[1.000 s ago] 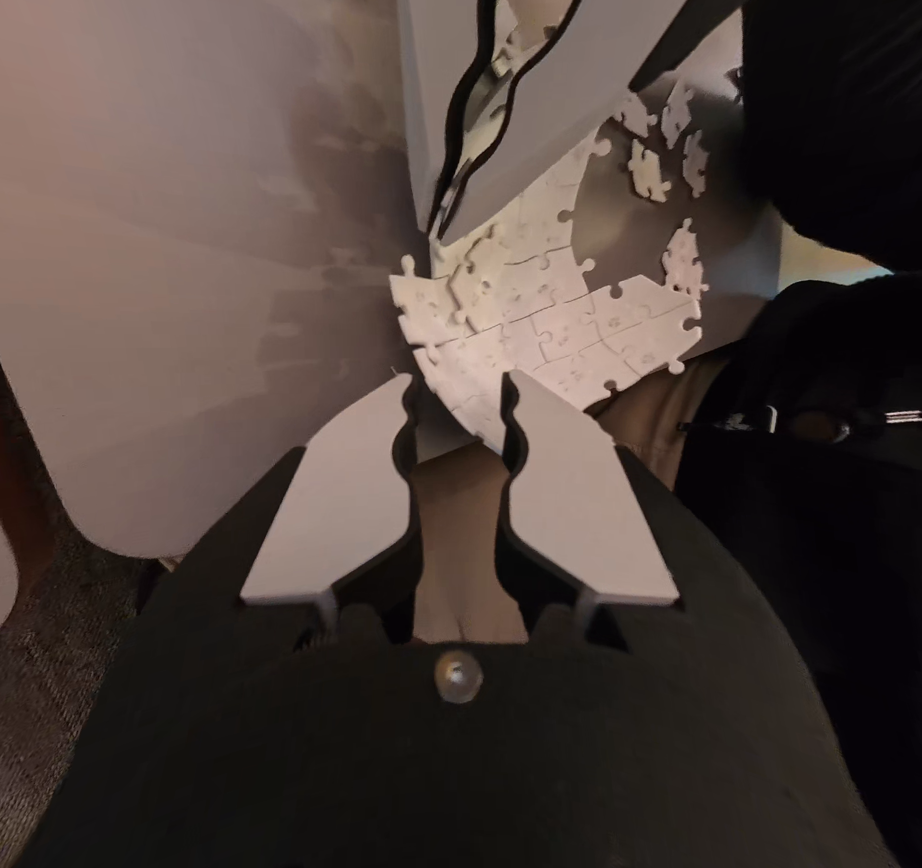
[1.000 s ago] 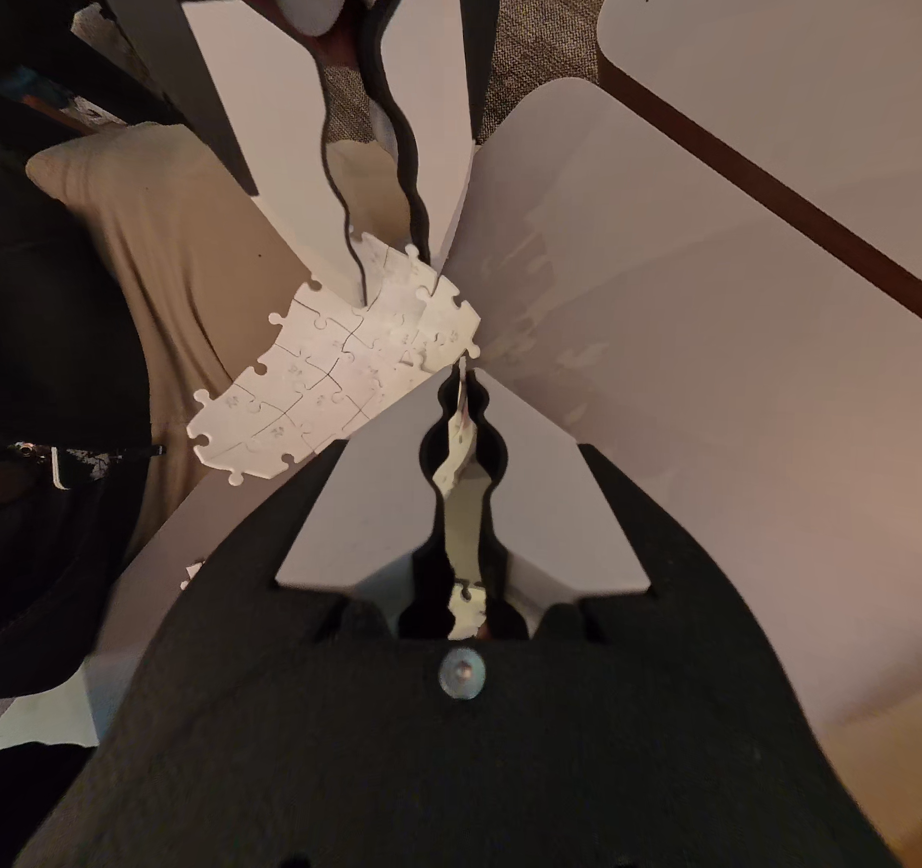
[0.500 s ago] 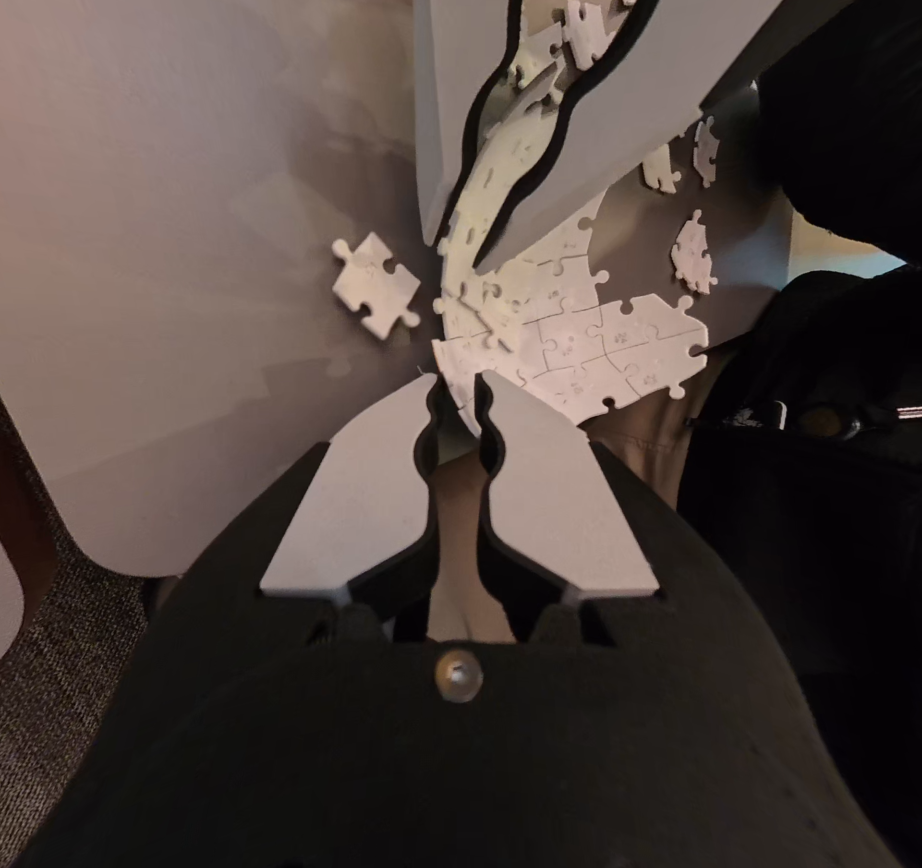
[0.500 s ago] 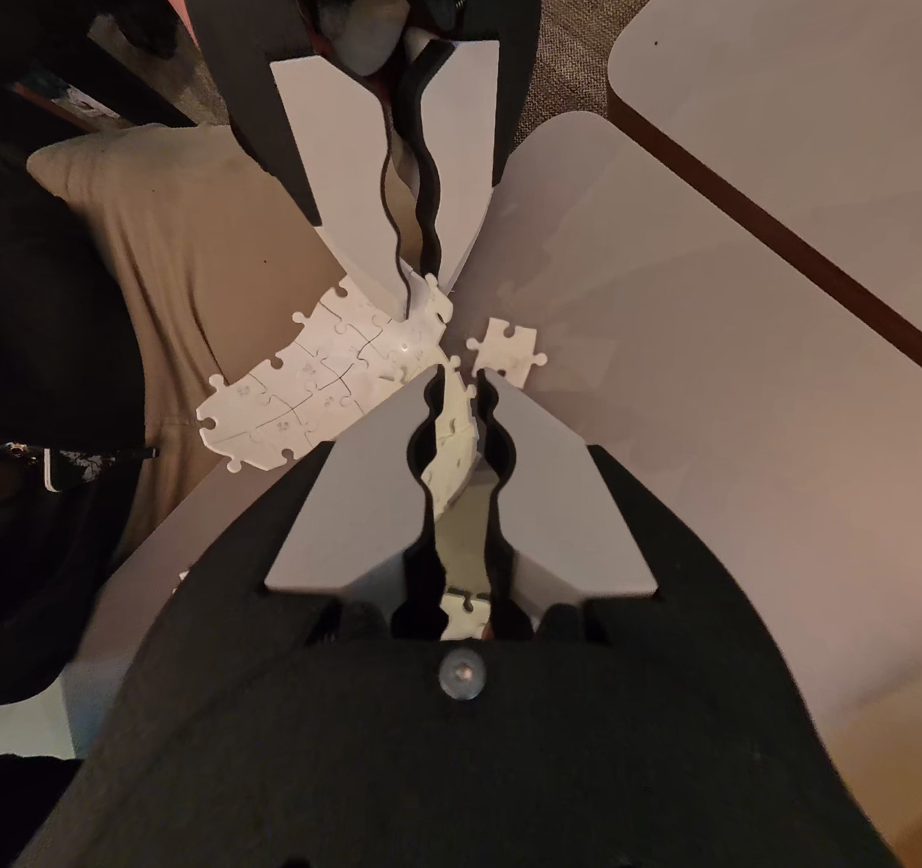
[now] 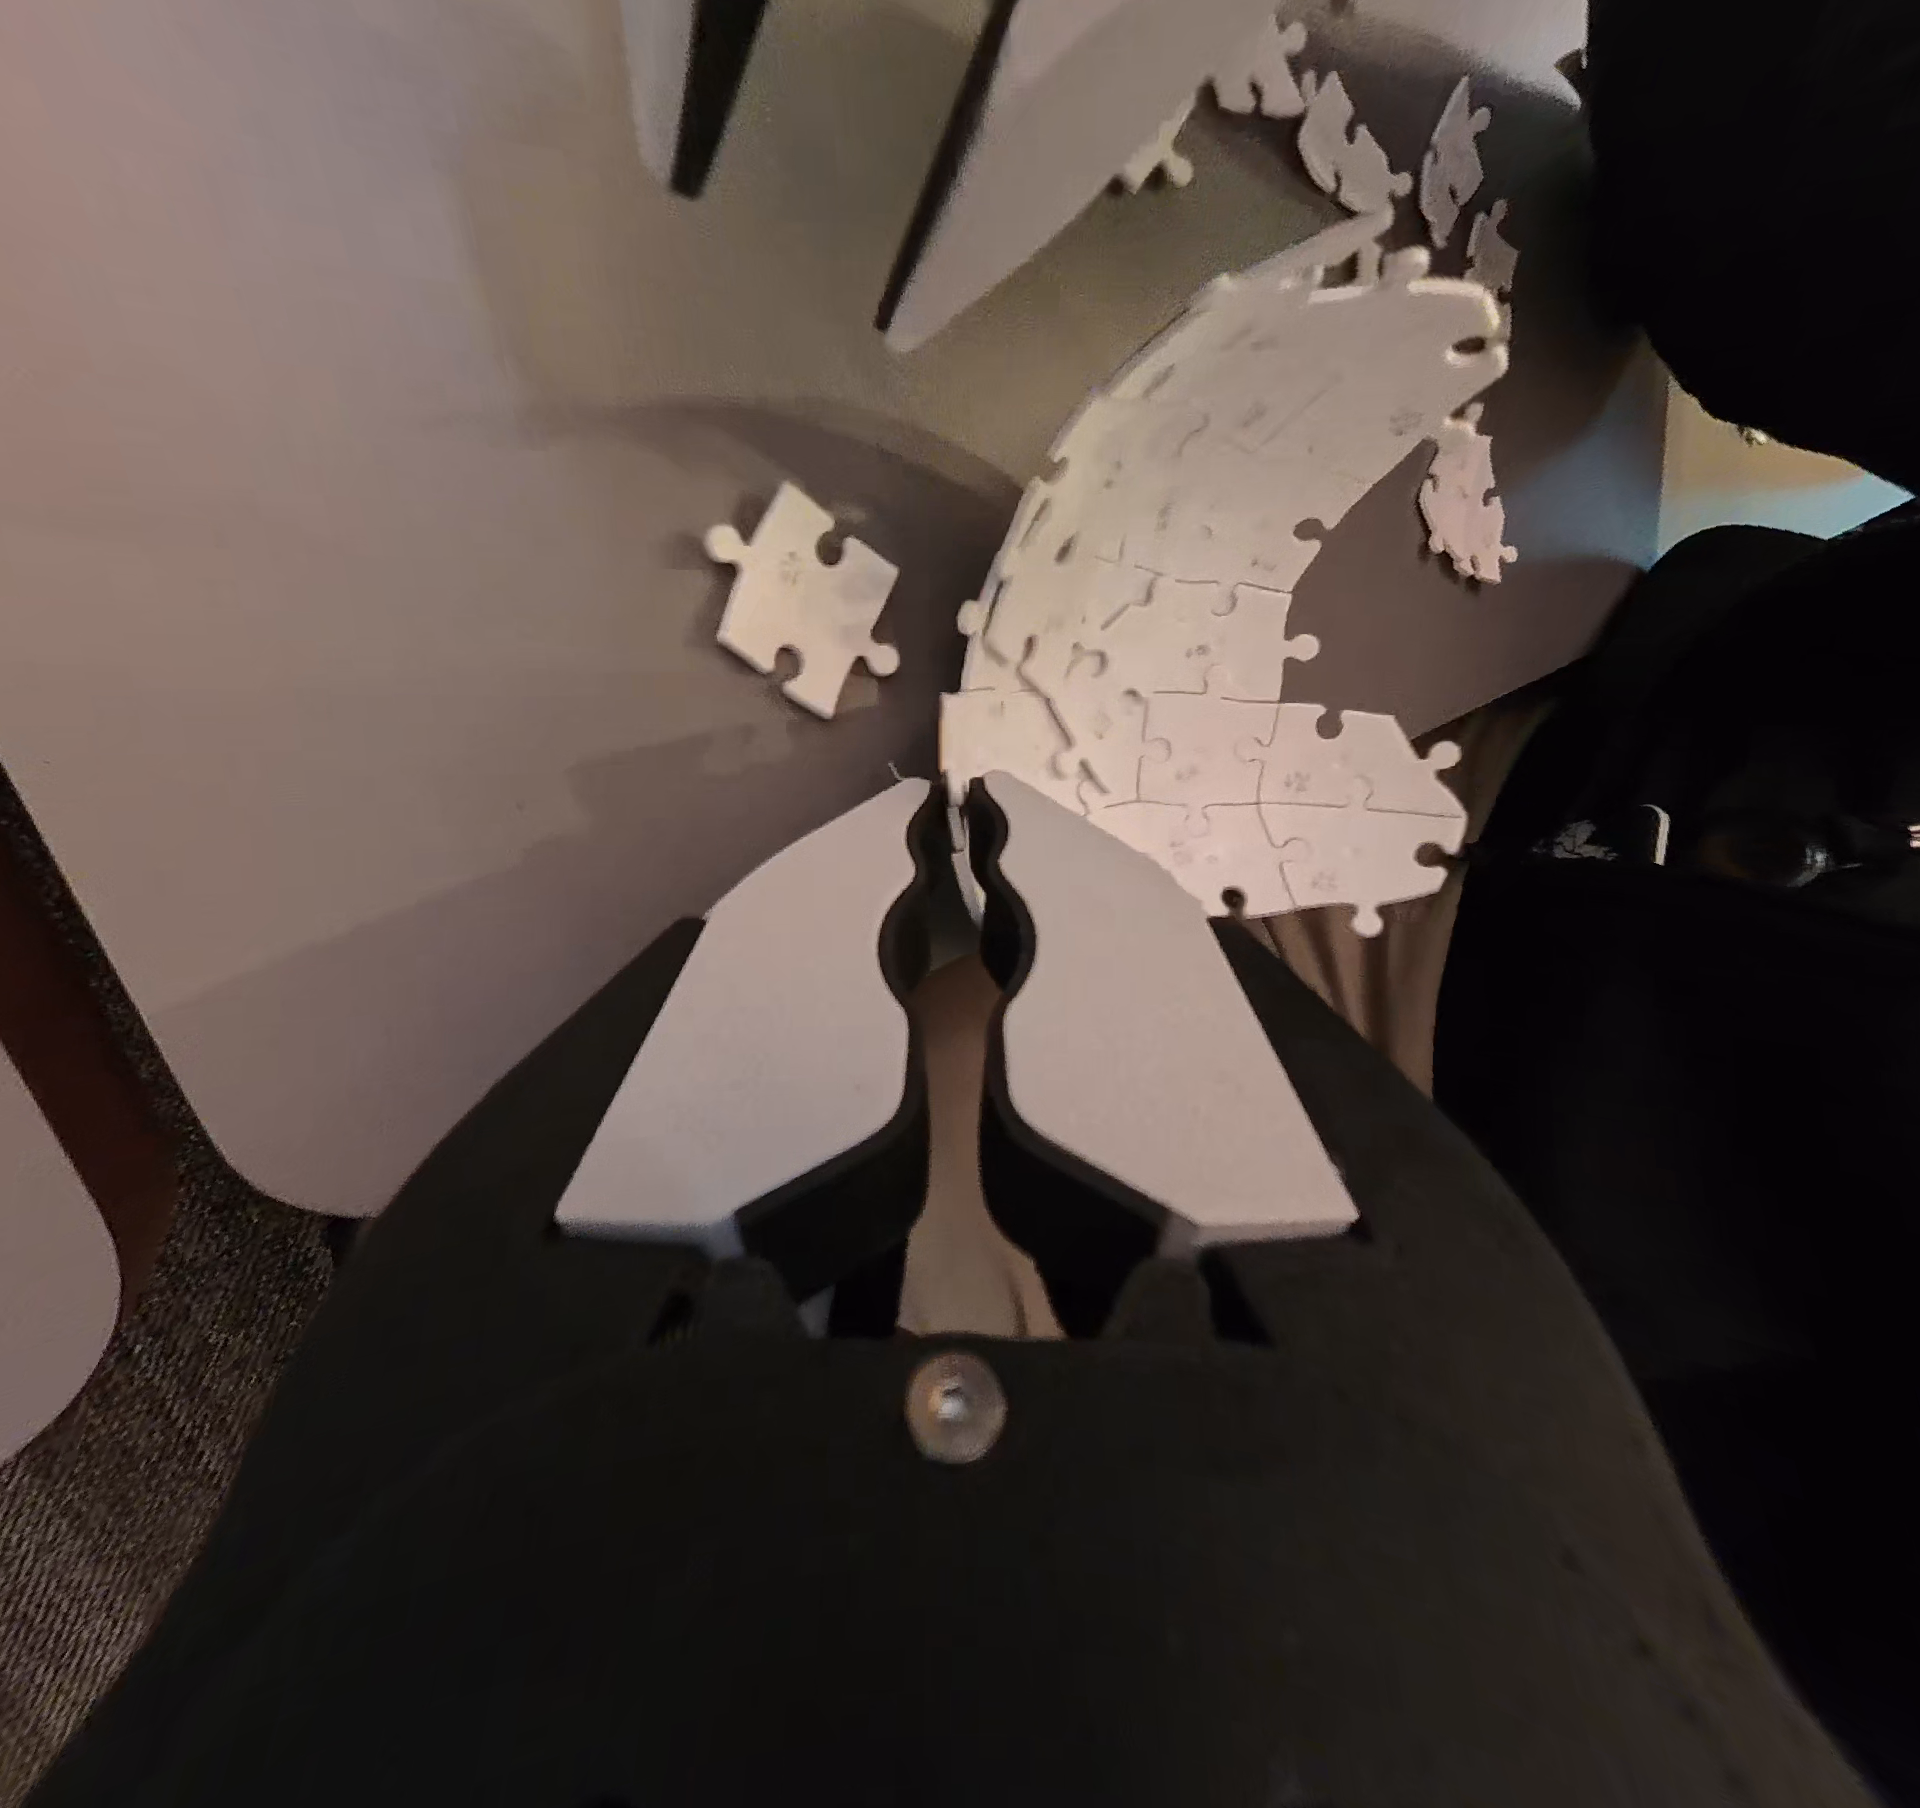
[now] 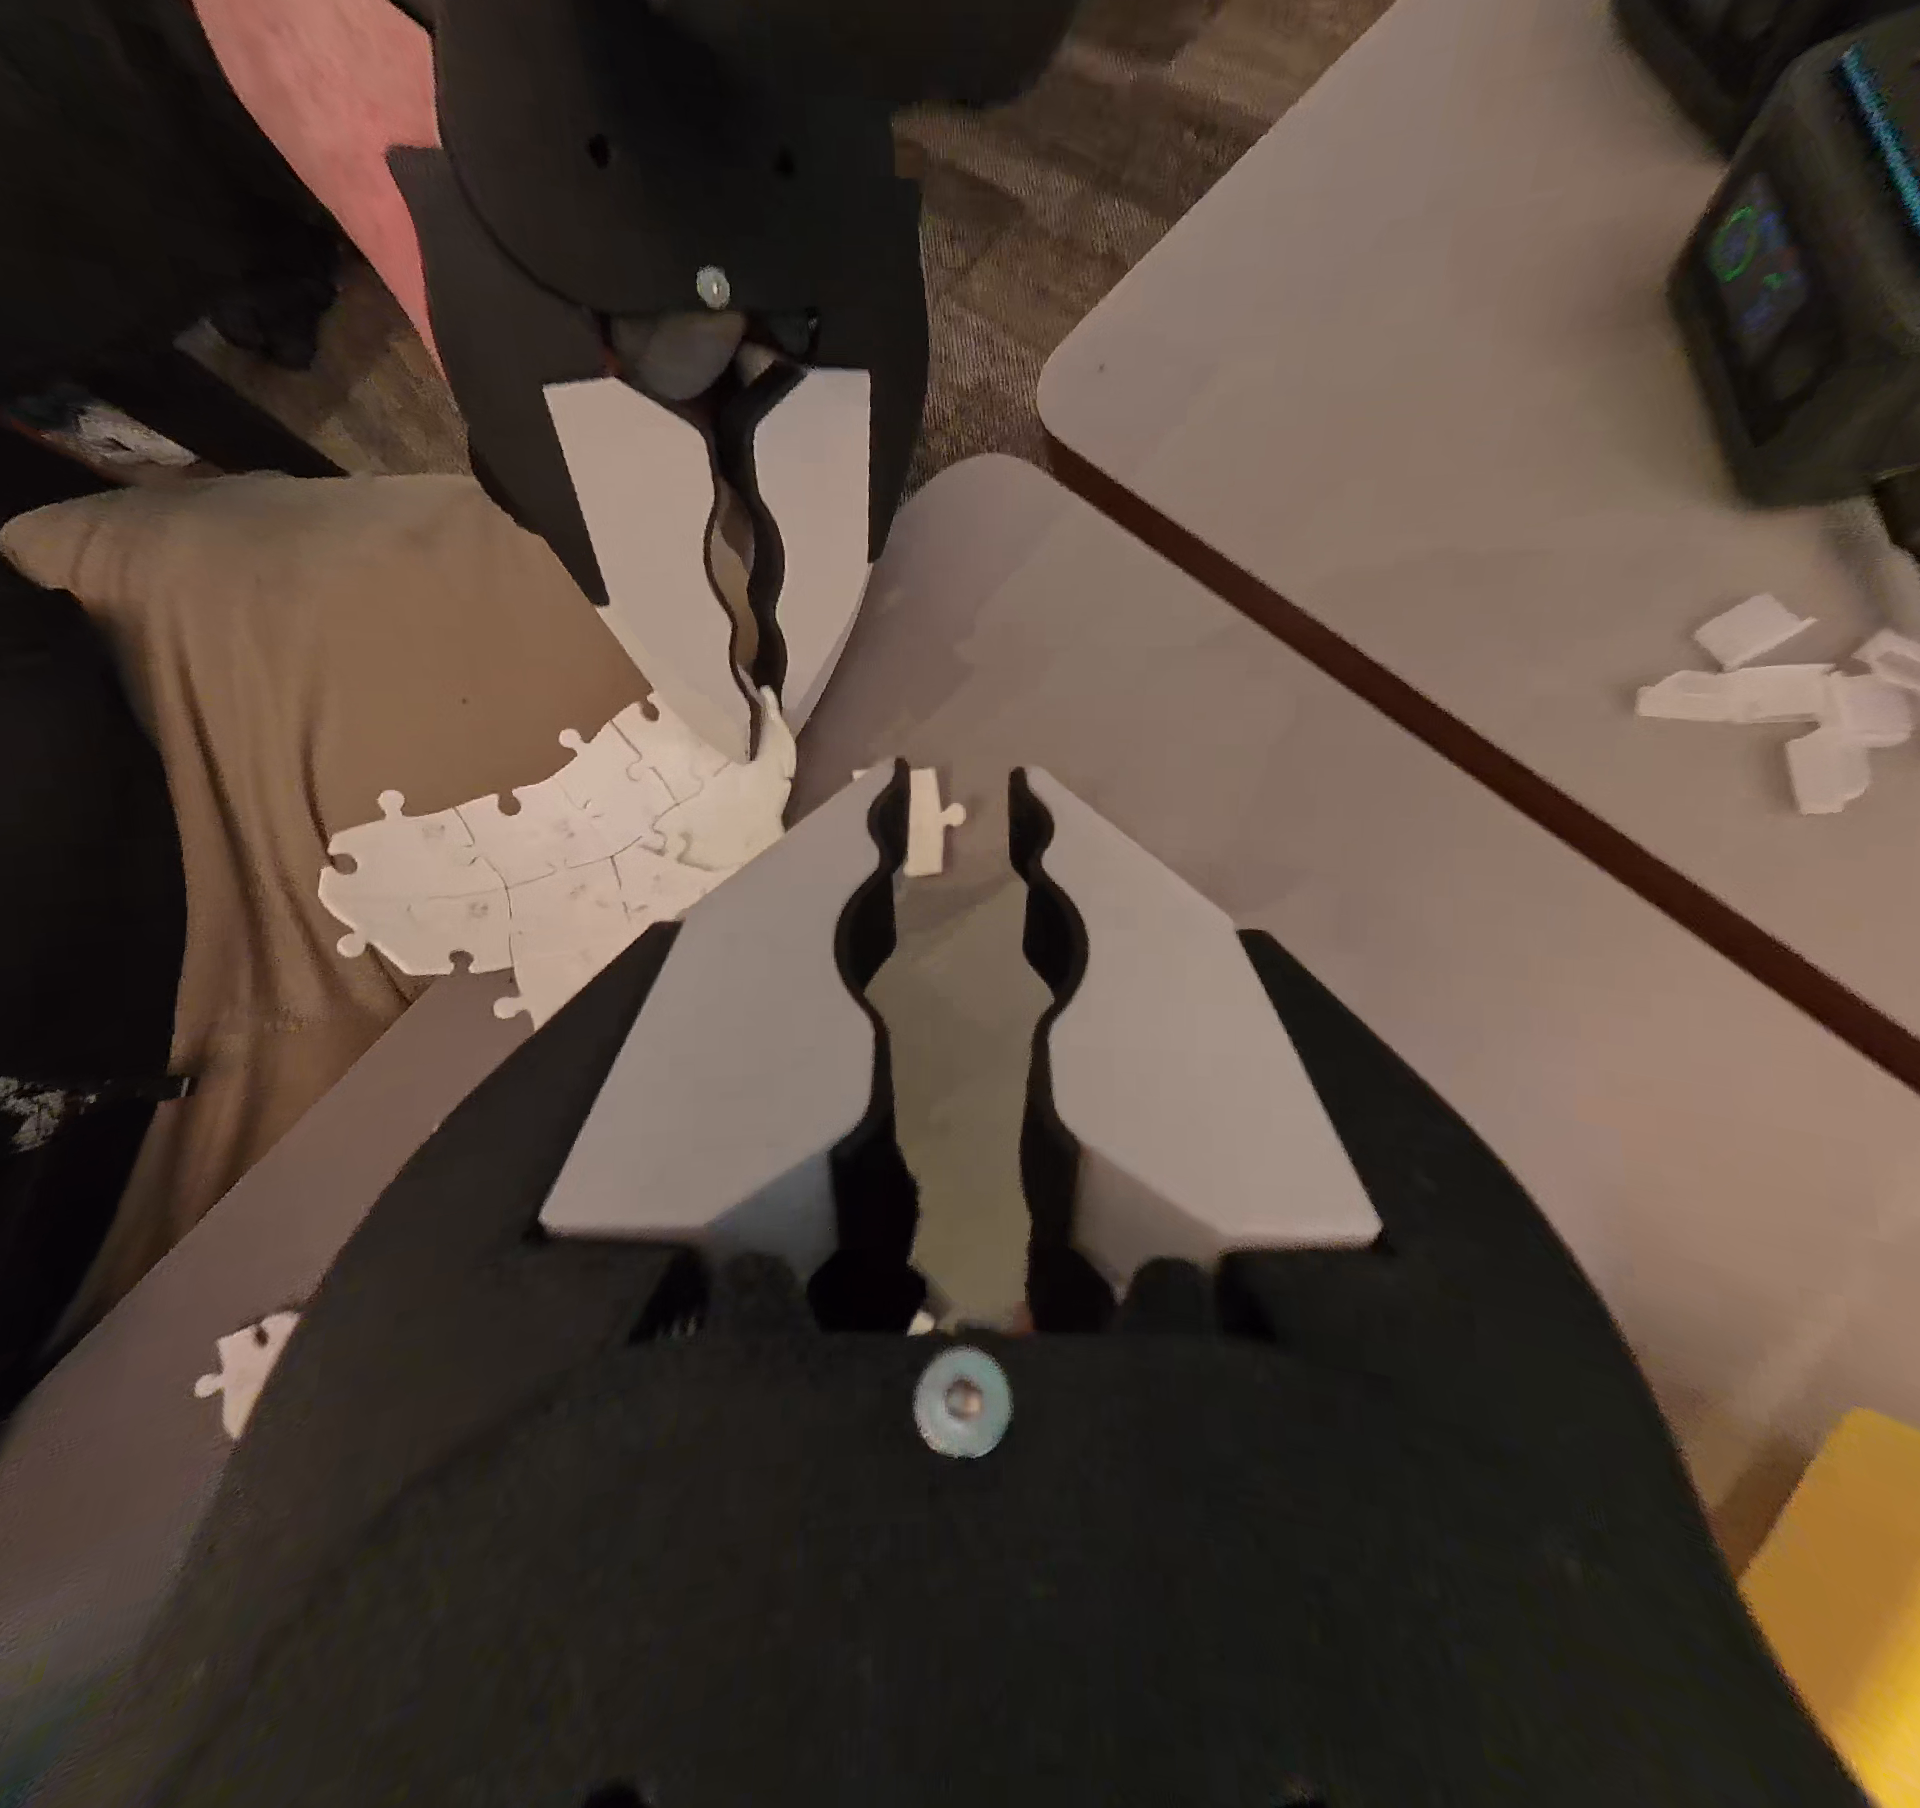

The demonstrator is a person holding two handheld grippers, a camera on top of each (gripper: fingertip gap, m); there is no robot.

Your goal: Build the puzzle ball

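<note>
A pale table (image 6: pixel 1351 979) fills most of both views, w/ a second table (image 6: pixel 1455 304) in the upper right of the right wrist view carrying dark devices w/ lit screens (image 6: pixel 1756 272) and white scraps (image 6: pixel 1787 709). The left gripper (image 5: pixel 956 794), lower centre of its own view, has its jaws nearly closed, pinching the lower-left edge of the curved puzzle ball section (image 5: pixel 1195 657), a white arc of joined pieces running up & right over the table's edge and tan fabric (image 6: pixel 260 719). In the right wrist view that same section (image 6: pixel 561 844) sits centre left, the left gripper reaching down onto it from the top. The right gripper (image 6: pixel 956 792) has its jaws parted w/ nothing held; a single loose piece (image 6: pixel 930 823) lies on the table betw. its fingertips. That loose piece (image 5: pixel 800 600) shows just left of the section in the left wrist view; more spare pieces (image 5: pixel 1351 137) scatter in the upper right.
</note>
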